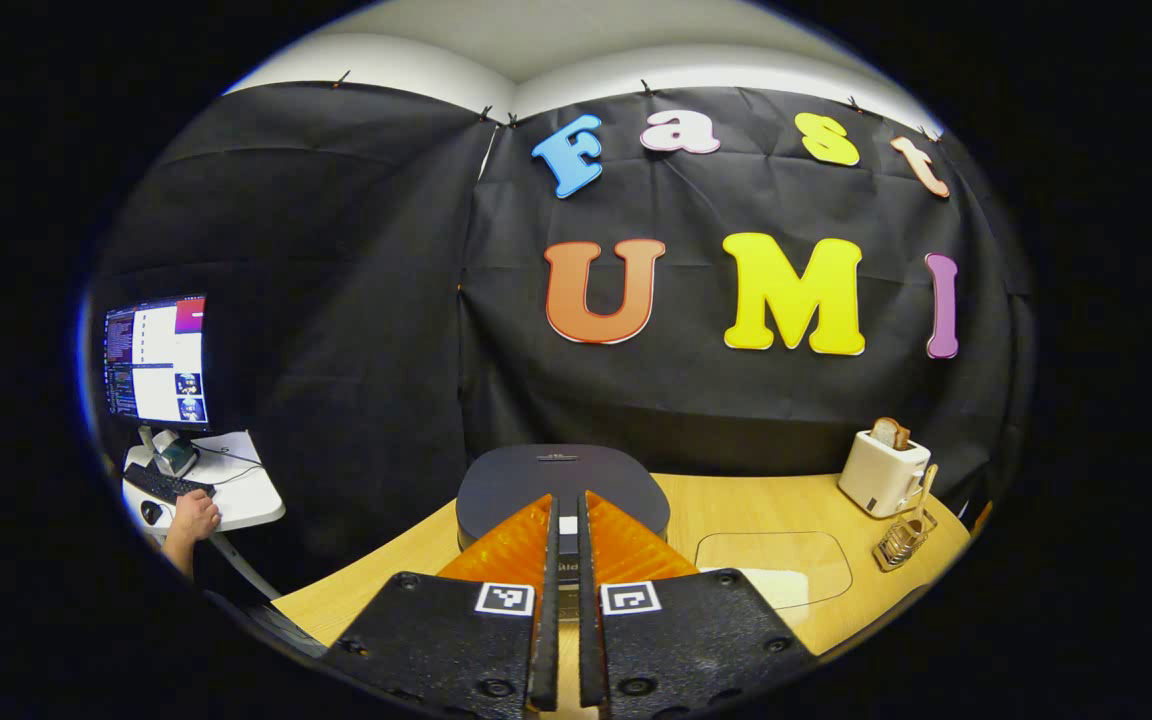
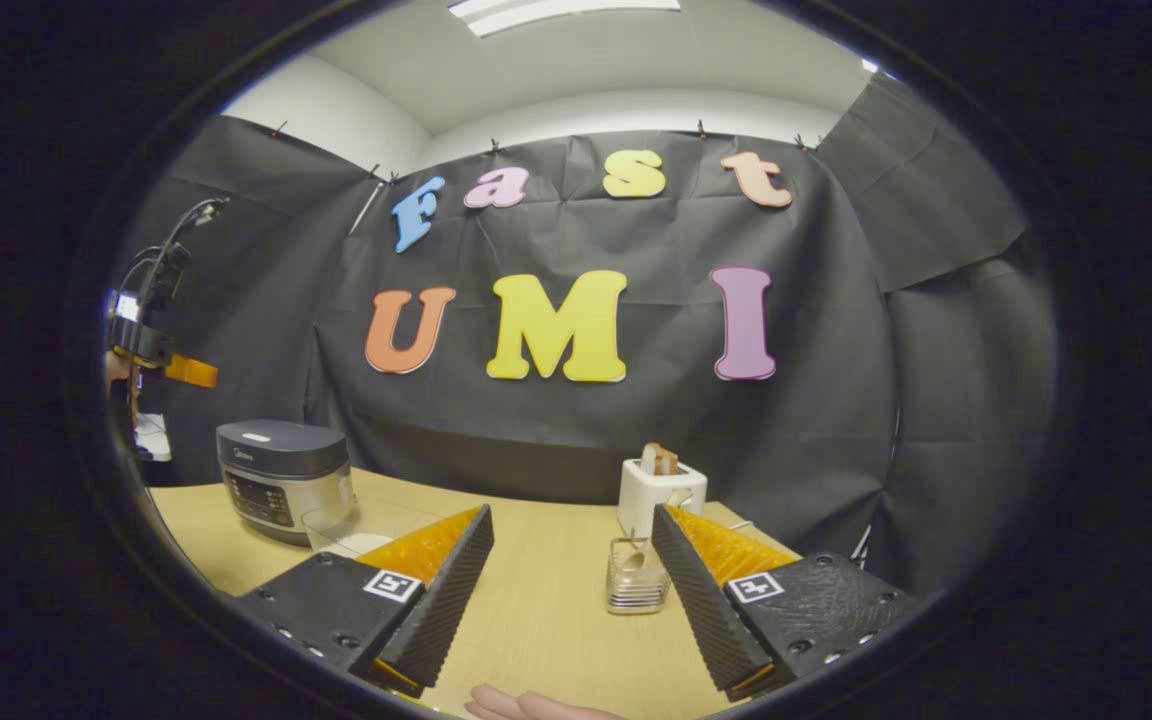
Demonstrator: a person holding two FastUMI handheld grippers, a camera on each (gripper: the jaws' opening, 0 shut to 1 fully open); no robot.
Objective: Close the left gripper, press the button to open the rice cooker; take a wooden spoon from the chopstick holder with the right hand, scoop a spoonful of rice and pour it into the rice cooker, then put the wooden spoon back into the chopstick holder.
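Left gripper view: left gripper [image 1: 566, 520] fingers nearly together, holding nothing, poised over lid of rice cooker [image 1: 506, 480].

Right gripper view: right gripper [image 2: 568, 545] fingers spread wide, empty; chopstick holder [image 2: 636, 578] between them, wooden spoon [image 2: 635, 556] upright inside.

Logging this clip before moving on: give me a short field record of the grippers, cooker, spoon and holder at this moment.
left gripper: shut, empty, aimed at the cooker
right gripper: open, empty, facing the holder
dark grey rice cooker: lid closed, on the light wooden table
wire chopstick holder: upright, in front of the white toaster
wooden spoon: standing in the holder
clear rice container: beside the cooker
task stage: button not yet pressed
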